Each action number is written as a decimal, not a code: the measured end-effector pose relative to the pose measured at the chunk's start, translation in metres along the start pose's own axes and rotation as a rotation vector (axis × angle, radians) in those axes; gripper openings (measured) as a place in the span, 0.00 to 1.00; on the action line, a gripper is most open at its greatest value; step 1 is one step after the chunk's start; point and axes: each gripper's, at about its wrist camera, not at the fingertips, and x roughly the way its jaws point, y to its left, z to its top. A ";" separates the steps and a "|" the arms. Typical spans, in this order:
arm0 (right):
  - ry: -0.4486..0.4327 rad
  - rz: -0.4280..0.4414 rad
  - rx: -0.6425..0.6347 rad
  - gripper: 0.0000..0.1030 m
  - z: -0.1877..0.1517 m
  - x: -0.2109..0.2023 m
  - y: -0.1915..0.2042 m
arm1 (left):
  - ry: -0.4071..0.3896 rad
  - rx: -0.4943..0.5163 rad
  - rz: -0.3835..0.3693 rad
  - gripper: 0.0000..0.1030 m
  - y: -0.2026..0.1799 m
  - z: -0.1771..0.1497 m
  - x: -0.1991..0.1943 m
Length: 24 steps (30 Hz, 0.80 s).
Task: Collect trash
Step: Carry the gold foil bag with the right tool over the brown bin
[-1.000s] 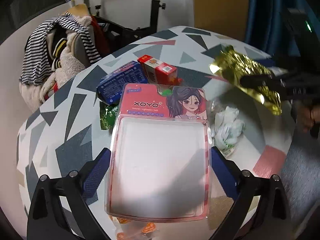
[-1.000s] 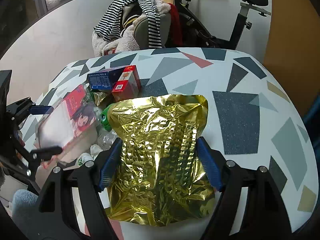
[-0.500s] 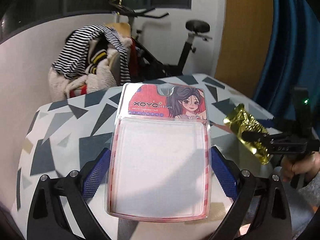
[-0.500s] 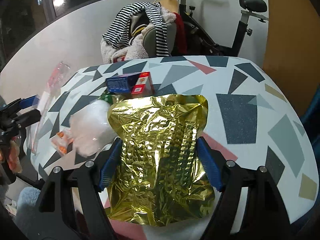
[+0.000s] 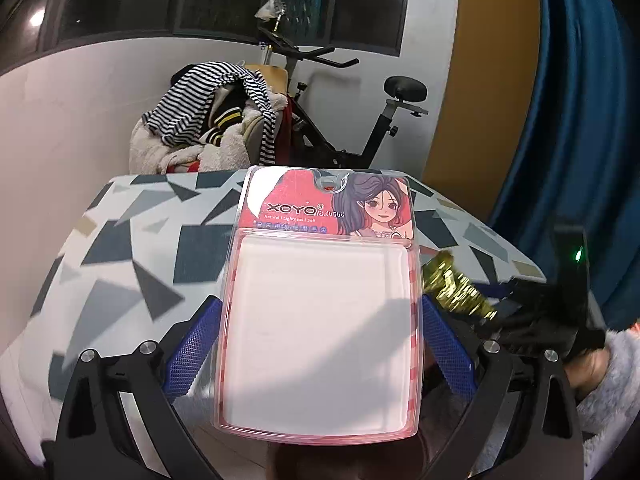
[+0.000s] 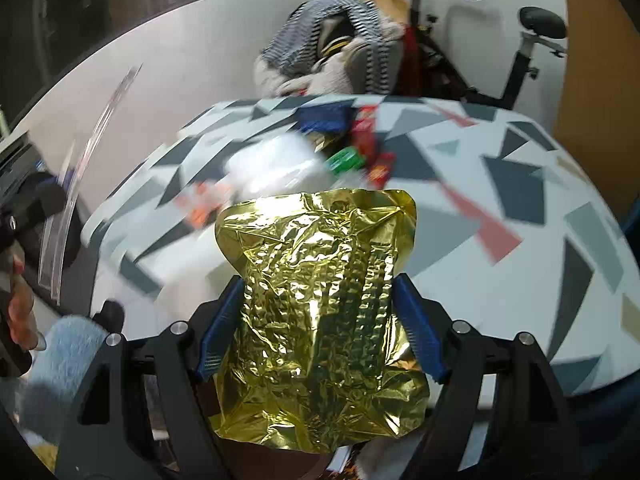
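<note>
My left claw [image 5: 320, 344] is clamped on a clear plastic blister pack [image 5: 320, 296], its blue pads pressed against the pack's two long edges; the pack fills the centre of the left wrist view, with a red card and a cartoon drawing at its top and an empty white tray below. It is held up off the bench [image 5: 132, 248], whose white top with grey and dark triangles spreads across the middle left of that frame. My right claw [image 6: 320, 320] grips a crumpled gold foil bag [image 6: 324, 312], blue pads pinching the bag's sides at a fairly wide spread, and the bag stands upright in the centre of the right wrist view, above the near edge of the bench. In the left wrist view I see the same gold bag at the right edge of the frame, held in the other black claw, with a fuzzy pale sleeve [image 5: 612, 380] behind it at the lower right. In the right wrist view more trash lies blurred on the bench in the upper middle: a blue box [image 6: 320, 116], a red box [image 6: 366, 132], something green [image 6: 344, 160] and a pale crumpled lump [image 6: 276, 164]. Beyond the bench stand an exercise bike [image 5: 360, 120] and a chair heaped with striped clothes [image 5: 208, 112].
</note>
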 end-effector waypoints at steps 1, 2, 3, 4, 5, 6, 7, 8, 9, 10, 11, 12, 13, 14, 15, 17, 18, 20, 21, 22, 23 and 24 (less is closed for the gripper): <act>0.005 0.007 -0.006 0.73 -0.004 0.001 0.005 | -0.002 -0.009 0.002 0.92 -0.001 -0.006 -0.006; 0.016 0.019 -0.018 0.73 -0.013 0.002 0.014 | -0.003 -0.016 0.005 0.92 -0.004 -0.012 -0.012; 0.025 0.026 -0.025 0.73 -0.018 0.005 0.018 | -0.005 -0.018 0.009 0.92 -0.004 -0.016 -0.016; 0.037 0.034 -0.038 0.73 -0.025 0.007 0.025 | -0.010 -0.019 0.016 0.92 -0.006 -0.021 -0.021; 0.047 0.037 -0.052 0.73 -0.032 0.011 0.031 | -0.013 -0.019 0.021 0.92 -0.007 -0.024 -0.025; 0.056 0.042 -0.058 0.73 -0.036 0.013 0.035 | -0.018 -0.018 0.028 0.92 -0.009 -0.028 -0.030; 0.066 0.046 -0.070 0.73 -0.041 0.015 0.040 | -0.022 -0.018 0.034 0.92 -0.010 -0.031 -0.032; 0.068 0.042 -0.088 0.73 -0.044 0.017 0.045 | -0.025 -0.021 0.038 0.92 -0.011 -0.033 -0.035; 0.068 0.038 -0.104 0.73 -0.045 0.019 0.049 | -0.027 -0.030 0.043 0.92 -0.011 -0.036 -0.037; 0.067 0.039 -0.108 0.73 -0.046 0.020 0.050 | -0.028 -0.037 0.043 0.92 -0.011 -0.038 -0.039; 0.066 0.042 -0.109 0.73 -0.047 0.021 0.052 | -0.029 -0.045 0.044 0.92 -0.010 -0.039 -0.039; 0.067 0.044 -0.107 0.73 -0.047 0.024 0.052 | -0.031 -0.056 0.045 0.92 -0.009 -0.041 -0.039; 0.069 0.044 -0.105 0.73 -0.048 0.025 0.052 | -0.033 -0.060 0.046 0.92 -0.008 -0.041 -0.039; 0.080 0.046 -0.099 0.73 -0.050 0.029 0.051 | -0.036 -0.064 0.046 0.92 -0.006 -0.041 -0.039; 0.091 0.048 -0.094 0.73 -0.051 0.031 0.050 | -0.038 -0.067 0.048 0.92 -0.005 -0.042 -0.039; 0.118 0.051 -0.084 0.73 -0.053 0.038 0.049 | -0.044 -0.077 0.048 0.92 -0.003 -0.043 -0.038; 0.121 0.051 -0.086 0.74 -0.053 0.039 0.049 | -0.044 -0.083 0.047 0.92 -0.001 -0.042 -0.036; 0.121 0.052 -0.100 0.74 -0.053 0.041 0.052 | -0.043 -0.094 0.046 0.92 0.002 -0.043 -0.034; 0.120 0.052 -0.106 0.74 -0.053 0.041 0.053 | -0.042 -0.097 0.046 0.92 0.001 -0.044 -0.034; 0.121 0.052 -0.109 0.74 -0.053 0.042 0.053 | -0.041 -0.101 0.045 0.92 0.000 -0.044 -0.034; 0.122 0.053 -0.110 0.74 -0.054 0.042 0.053 | -0.040 -0.103 0.044 0.92 0.001 -0.045 -0.034; 0.122 0.055 -0.108 0.75 -0.054 0.043 0.053 | -0.039 -0.105 0.044 0.92 0.001 -0.046 -0.034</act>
